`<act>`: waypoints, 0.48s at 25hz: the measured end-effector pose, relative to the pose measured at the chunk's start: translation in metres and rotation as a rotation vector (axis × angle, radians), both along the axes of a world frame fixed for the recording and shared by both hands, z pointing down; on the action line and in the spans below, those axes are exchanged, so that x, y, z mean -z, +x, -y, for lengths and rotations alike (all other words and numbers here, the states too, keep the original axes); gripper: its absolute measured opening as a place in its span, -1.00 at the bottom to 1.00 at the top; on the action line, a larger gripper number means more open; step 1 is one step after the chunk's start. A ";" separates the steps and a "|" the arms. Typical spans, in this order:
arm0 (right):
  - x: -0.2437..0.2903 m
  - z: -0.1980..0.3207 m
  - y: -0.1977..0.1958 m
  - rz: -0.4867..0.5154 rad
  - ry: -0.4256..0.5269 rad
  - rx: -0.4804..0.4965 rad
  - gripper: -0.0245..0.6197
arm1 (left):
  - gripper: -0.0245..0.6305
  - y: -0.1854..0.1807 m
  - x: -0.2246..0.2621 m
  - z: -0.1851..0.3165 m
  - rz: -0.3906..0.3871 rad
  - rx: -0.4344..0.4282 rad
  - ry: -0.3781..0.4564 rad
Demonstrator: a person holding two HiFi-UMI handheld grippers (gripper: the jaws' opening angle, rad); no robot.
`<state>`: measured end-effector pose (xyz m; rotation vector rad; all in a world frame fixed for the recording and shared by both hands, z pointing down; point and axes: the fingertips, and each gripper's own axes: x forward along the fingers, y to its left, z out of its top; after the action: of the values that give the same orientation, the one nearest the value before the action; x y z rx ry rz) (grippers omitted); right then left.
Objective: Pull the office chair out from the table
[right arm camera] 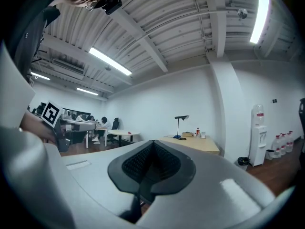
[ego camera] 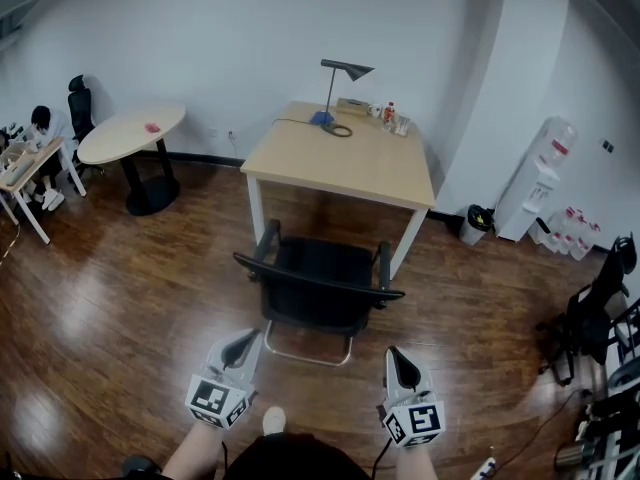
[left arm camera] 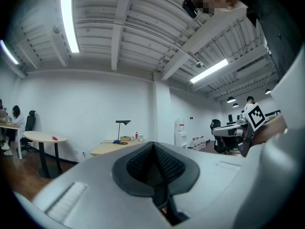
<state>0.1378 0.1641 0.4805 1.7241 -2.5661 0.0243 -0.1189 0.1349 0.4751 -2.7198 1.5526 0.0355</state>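
A black office chair [ego camera: 318, 290] with armrests stands on the wood floor just in front of the light wooden table [ego camera: 345, 158], its back toward me. My left gripper [ego camera: 243, 347] is shut and empty, a short way off the chair's back on the left. My right gripper [ego camera: 399, 363] is likewise shut and empty, off the chair's right rear. Neither touches the chair. In the left gripper view the left gripper [left arm camera: 153, 149] points level toward the table [left arm camera: 116, 147]; in the right gripper view the right gripper [right arm camera: 152, 149] also faces the table [right arm camera: 193, 142]. The chair is hidden in both gripper views.
A desk lamp [ego camera: 340, 88] and small bottles [ego camera: 390, 116] stand on the table's far edge. A round white table [ego camera: 130, 133] stands at left, a water dispenser [ego camera: 540, 178] and bin [ego camera: 474, 223] at right. A person sits at a desk far left [ego camera: 40, 133]. More chairs stand at right [ego camera: 600, 308].
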 end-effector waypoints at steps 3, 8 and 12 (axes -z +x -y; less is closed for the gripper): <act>0.000 0.004 0.002 0.004 0.001 0.002 -0.89 | -0.92 0.005 0.000 0.003 -0.003 -0.014 -0.008; -0.003 0.010 0.000 0.016 -0.005 0.011 -0.89 | -0.92 0.001 0.007 0.008 -0.042 0.006 -0.005; -0.005 0.015 -0.007 0.010 -0.009 0.021 -0.89 | -0.92 -0.007 0.008 0.012 -0.049 0.018 -0.008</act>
<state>0.1312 0.1493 0.4854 1.6977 -2.5871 0.0430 -0.1260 0.1228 0.4669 -2.7311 1.5922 0.0973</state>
